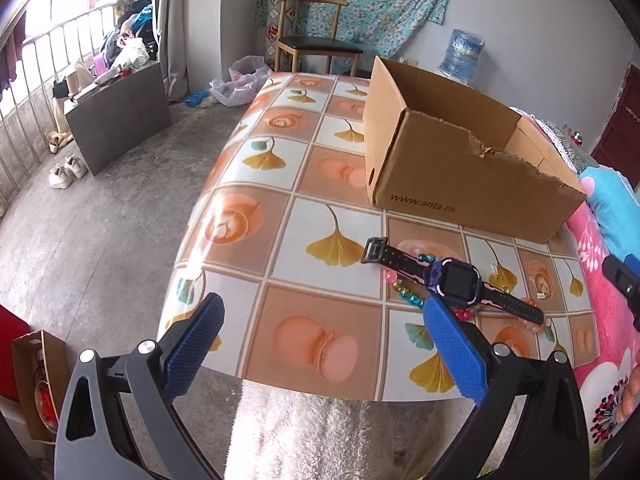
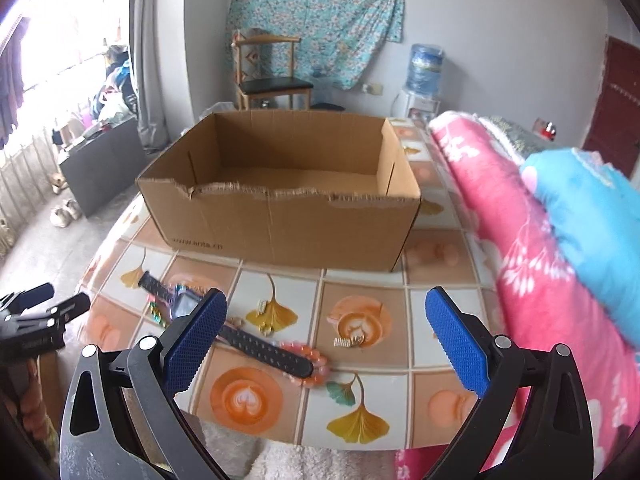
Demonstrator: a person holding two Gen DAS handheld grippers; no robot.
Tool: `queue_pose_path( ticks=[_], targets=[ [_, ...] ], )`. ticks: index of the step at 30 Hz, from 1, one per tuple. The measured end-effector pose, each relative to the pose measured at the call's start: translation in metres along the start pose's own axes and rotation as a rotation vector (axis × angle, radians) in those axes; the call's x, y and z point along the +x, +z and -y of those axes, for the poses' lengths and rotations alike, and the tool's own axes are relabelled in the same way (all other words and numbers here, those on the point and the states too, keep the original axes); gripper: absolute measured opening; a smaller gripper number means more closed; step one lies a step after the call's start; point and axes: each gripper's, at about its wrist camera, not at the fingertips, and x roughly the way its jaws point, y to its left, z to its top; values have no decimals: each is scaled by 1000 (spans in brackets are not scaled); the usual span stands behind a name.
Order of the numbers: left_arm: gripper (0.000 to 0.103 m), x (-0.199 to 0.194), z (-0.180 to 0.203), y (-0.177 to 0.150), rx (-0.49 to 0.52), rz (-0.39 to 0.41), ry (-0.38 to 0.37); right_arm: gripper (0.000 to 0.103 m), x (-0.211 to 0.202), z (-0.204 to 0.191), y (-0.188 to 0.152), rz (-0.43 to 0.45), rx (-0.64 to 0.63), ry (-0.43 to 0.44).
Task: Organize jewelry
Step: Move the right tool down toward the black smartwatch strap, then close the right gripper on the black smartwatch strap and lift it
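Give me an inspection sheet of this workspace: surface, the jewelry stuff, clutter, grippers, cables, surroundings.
Surface: table under a glossy tablecloth printed with ginkgo leaves and macarons.
Job's things: purple smartwatch lying flat across a teal bead bracelet; pink bead bracelet under its strap end; small gold pieces loose nearby; open cardboard box behind, looks empty.
Clutter: pink floral blanket and blue pillow along the table's right edge.
Grippers: left gripper open, holding nothing; right gripper open, holding nothing.
Cables: nothing seen.
Surroundings: wooden chair, water dispenser, floral wall cloth, shoes on the floor.
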Motion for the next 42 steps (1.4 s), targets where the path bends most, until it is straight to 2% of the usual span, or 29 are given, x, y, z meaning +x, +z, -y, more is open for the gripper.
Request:
queue_pose_path(
  ticks=[9,11,16,18,19,22,24,27,29,33,36,42],
  targets=[
    [98,22,-9,4,38,16,-26,94,12,21,-23,-98,153,184],
    [98,29,-7,7,51,6,-34,85,16,24,-22,-121,203,246],
    [97,42,-2,17,62,-11,-94,73,30,28,-24,-194,315,385],
    [96,44,0,19,66,-1,-115,65,37,27,-27,-237,348,421],
    [93,45,2,21,71,8,-133,60,41,27,-28,-253,362,432],
    [84,46,8,23,88,22,-164,53,49,27,-30,-289,384,428],
    [74,51,14,26,108,21,-170,50,52,27,-30,-296,388,421],
    [60,59,20,29,130,10,-167,48,56,27,-29,-314,389,405],
    [53,64,22,30,135,0,-162,45,59,29,-31,-330,392,397],
    [39,75,25,30,143,-31,-146,44,67,28,-34,-363,394,377],
    [34,82,25,29,144,-52,-132,44,75,29,-37,-382,402,372],
    [32,86,25,28,147,-67,-122,44,82,32,-35,-390,412,390]
  ],
)
